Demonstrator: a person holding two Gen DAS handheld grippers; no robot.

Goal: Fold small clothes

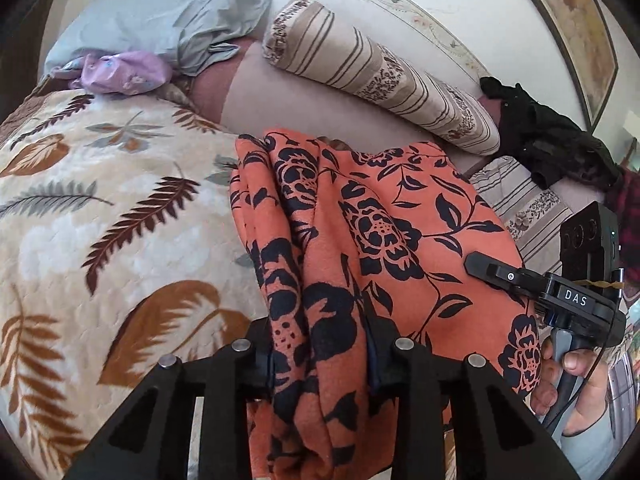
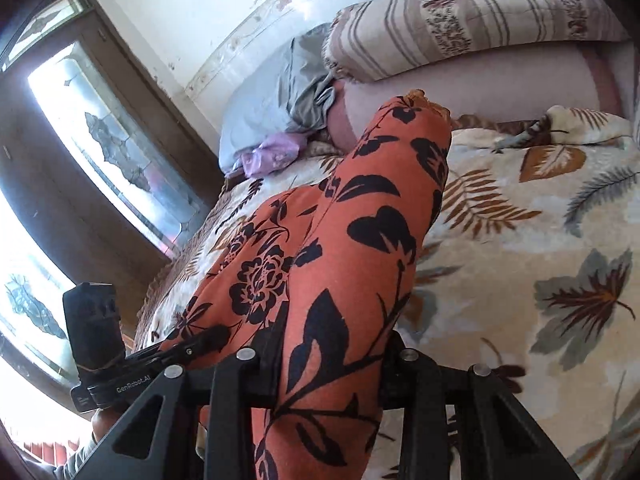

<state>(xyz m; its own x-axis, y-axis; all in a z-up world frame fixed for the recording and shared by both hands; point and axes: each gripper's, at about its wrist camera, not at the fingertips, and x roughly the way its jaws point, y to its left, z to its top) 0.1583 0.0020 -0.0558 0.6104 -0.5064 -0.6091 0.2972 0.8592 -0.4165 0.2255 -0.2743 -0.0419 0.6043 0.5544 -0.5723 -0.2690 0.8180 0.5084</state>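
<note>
An orange cloth with a black flower print (image 1: 360,248) hangs bunched over the bed. My left gripper (image 1: 320,360) is shut on a thick fold of it, with the fabric filling the gap between the jaws. In the right wrist view the same orange cloth (image 2: 352,240) stretches away from my right gripper (image 2: 332,364), which is shut on it too. One black finger (image 1: 488,270) of the right gripper lies against the cloth's right side, a hand (image 1: 568,380) on its handle. One finger (image 2: 200,340) of the left gripper shows at the cloth's left edge.
A cream blanket with brown leaf print (image 1: 100,220) covers the bed. At the head lie a striped bolster (image 1: 380,76), a grey-blue pillow (image 1: 160,20) and a lilac cloth (image 1: 120,72). A black garment (image 1: 552,140) sits at the right. A bright window (image 2: 112,152) is at the left.
</note>
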